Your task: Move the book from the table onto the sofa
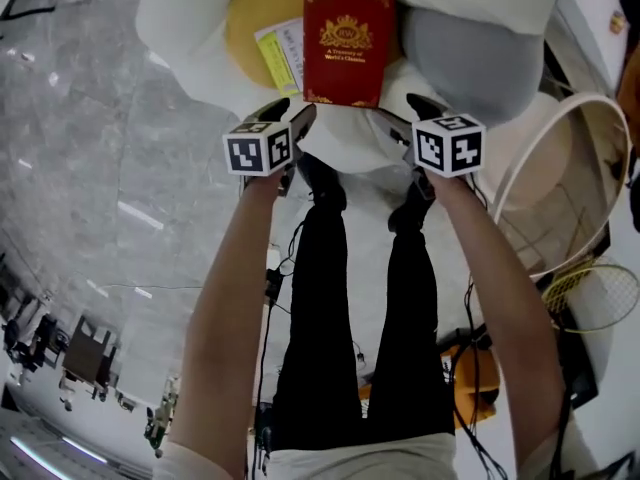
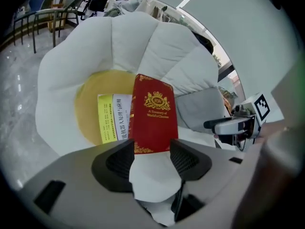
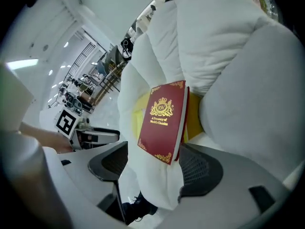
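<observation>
A red hardback book [image 1: 345,43] with gold print lies flat on the white sofa [image 1: 190,28], partly over its round yellow middle [image 1: 245,28] and over a second book [image 1: 280,56] with a yellow and white cover. My left gripper [image 1: 290,116] hovers just short of the red book's near left corner, jaws open and empty. My right gripper [image 1: 408,116] hovers off the near right corner, also open and empty. In the left gripper view the red book [image 2: 153,113] lies just beyond the left gripper [image 2: 151,159]. In the right gripper view the red book [image 3: 164,120] lies beyond the right gripper [image 3: 152,168].
A grey cushion [image 1: 470,53] sits on the sofa right of the book. A round white-rimmed table [image 1: 570,188] and a badminton racket [image 1: 600,298] stand at the right. The person's black-trousered legs [image 1: 360,298] are below the grippers, with cables on the floor.
</observation>
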A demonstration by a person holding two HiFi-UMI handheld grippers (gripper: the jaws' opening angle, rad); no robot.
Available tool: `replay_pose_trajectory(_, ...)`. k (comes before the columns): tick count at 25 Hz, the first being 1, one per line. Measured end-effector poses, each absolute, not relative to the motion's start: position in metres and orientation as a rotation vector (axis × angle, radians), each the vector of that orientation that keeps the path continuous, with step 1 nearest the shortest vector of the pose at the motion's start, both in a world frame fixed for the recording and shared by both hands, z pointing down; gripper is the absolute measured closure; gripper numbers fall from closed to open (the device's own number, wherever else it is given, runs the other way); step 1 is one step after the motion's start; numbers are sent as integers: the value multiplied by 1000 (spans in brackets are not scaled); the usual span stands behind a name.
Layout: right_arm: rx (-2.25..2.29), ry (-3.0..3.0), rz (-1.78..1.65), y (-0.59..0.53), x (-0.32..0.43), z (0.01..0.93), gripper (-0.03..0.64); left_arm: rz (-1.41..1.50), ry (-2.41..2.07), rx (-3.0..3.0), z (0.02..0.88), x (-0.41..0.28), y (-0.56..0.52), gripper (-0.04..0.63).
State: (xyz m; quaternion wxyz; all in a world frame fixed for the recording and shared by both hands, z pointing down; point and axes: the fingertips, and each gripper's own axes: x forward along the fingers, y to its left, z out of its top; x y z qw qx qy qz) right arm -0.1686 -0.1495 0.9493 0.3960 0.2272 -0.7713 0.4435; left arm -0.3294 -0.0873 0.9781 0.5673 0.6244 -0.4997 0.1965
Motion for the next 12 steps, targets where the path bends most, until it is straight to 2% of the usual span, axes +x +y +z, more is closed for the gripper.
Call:
replay_pose_trajectory(3, 578, -2013, 1093, -155, -155, 909, 353, 441, -1173, 1507, 936, -316, -90, 382)
replay_pose_trajectory(6, 594, -2042, 1085, -146, -136, 866, 409, 412, -1180, 1538, 889, -299, -84, 402)
replay_pose_trajectory(9, 608, -2076, 1083, -145, -125, 823, 507, 375, -1209, 1545, 842, -288, -80, 428)
replay_pose_trajectory(12, 574, -2131, 1067, -145, -117, 778, 545, 325, -1249, 1550, 796, -273, -80, 447)
